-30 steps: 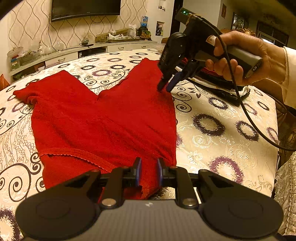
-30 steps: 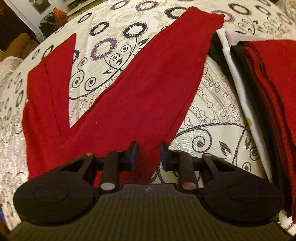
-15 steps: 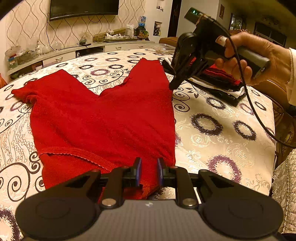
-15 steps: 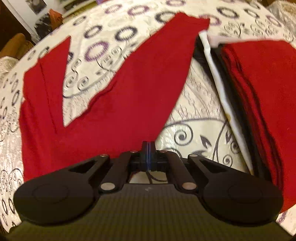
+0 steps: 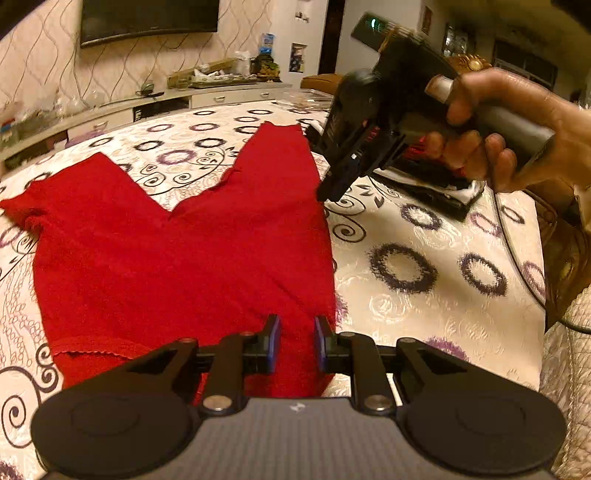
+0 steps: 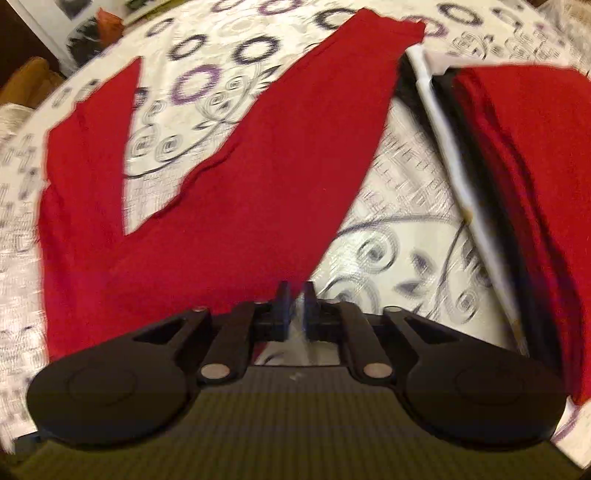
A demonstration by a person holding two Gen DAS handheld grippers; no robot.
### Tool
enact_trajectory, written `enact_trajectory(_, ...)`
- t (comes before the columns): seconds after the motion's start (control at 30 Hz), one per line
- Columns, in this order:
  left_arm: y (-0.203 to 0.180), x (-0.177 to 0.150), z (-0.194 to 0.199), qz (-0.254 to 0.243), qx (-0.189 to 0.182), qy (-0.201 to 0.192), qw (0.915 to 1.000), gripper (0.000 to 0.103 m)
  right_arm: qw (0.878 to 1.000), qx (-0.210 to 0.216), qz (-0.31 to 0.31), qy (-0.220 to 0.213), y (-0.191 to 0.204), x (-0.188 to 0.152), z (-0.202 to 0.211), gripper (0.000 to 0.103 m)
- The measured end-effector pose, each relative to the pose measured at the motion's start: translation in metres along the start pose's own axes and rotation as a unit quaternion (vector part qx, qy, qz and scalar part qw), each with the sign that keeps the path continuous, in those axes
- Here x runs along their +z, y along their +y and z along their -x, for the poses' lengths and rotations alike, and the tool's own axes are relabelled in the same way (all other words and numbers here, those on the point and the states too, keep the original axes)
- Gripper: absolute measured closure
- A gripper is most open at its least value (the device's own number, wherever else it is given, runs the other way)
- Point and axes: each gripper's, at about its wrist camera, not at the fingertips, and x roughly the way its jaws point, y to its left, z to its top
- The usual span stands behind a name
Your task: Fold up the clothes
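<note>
Red trousers (image 5: 177, 254) lie flat on the patterned bedspread (image 5: 424, 306), legs spread in a V toward the far side. They also show in the right wrist view (image 6: 240, 192). My left gripper (image 5: 296, 341) is open, its fingers low over the waist end near the right edge. My right gripper (image 6: 295, 295) has a small gap between its fingers and holds nothing; it hovers by the right edge of the right leg. In the left wrist view it (image 5: 327, 188) is held above that edge.
A stack of folded clothes (image 6: 517, 177), red on top with black and white layers under it, lies to the right of the trousers. A low cabinet (image 5: 207, 96) with clutter and a wall television (image 5: 147, 18) stand beyond the bed.
My right gripper shut half a second ago without cloth and has now reopened slightly, shifting along the leg's edge. My left gripper has stayed open over the waist.
</note>
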Motion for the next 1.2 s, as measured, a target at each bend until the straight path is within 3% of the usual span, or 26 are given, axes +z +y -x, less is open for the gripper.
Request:
enact_trajectory(0.1,0.004,-0.002,0.001,0.013,-0.010,-0.001,0.9999,0.082,0.998,0.058,-0.011,0.026,0.008,-0.019,0.002,0.082)
enact_trajectory(0.2,0.007,-0.003,0.003,0.019,-0.014,-0.001,0.9997,0.082,0.995,0.083,-0.017,0.049,0.018,-0.033,-0.005,0.083)
enact_trajectory(0.4,0.007,-0.005,0.005,0.015,-0.012,0.000,0.9998,0.081,0.996,0.072,-0.024,0.045,0.024,-0.041,-0.008,0.084)
enact_trajectory(0.47,0.007,-0.006,0.005,0.016,-0.014,-0.001,0.9998,0.082,0.997,0.061,-0.014,0.041,0.027,-0.044,-0.007,0.099)
enact_trajectory(0.7,0.010,-0.008,0.009,0.016,-0.023,0.003,0.9996,0.082,0.999,0.051,-0.012,0.015,0.024,-0.049,0.008,0.100)
enact_trajectory(1.0,0.017,-0.008,0.009,0.031,-0.034,0.006,0.9989,0.082,1.000,0.011,-0.014,0.018,0.020,-0.059,0.002,0.101)
enact_trajectory(1.1,0.016,-0.009,0.007,0.025,-0.033,0.007,0.9991,0.081,0.999,0.029,-0.019,-0.005,0.022,-0.054,0.013,0.096)
enact_trajectory(1.17,0.017,-0.009,0.007,0.028,-0.035,0.008,0.9990,0.081,0.999,0.041,0.001,-0.013,0.030,-0.049,0.014,0.072)
enact_trajectory(1.2,0.016,-0.009,0.007,0.029,-0.035,0.008,0.9989,0.081,0.999,0.044,0.013,-0.017,0.035,-0.047,0.014,0.067)
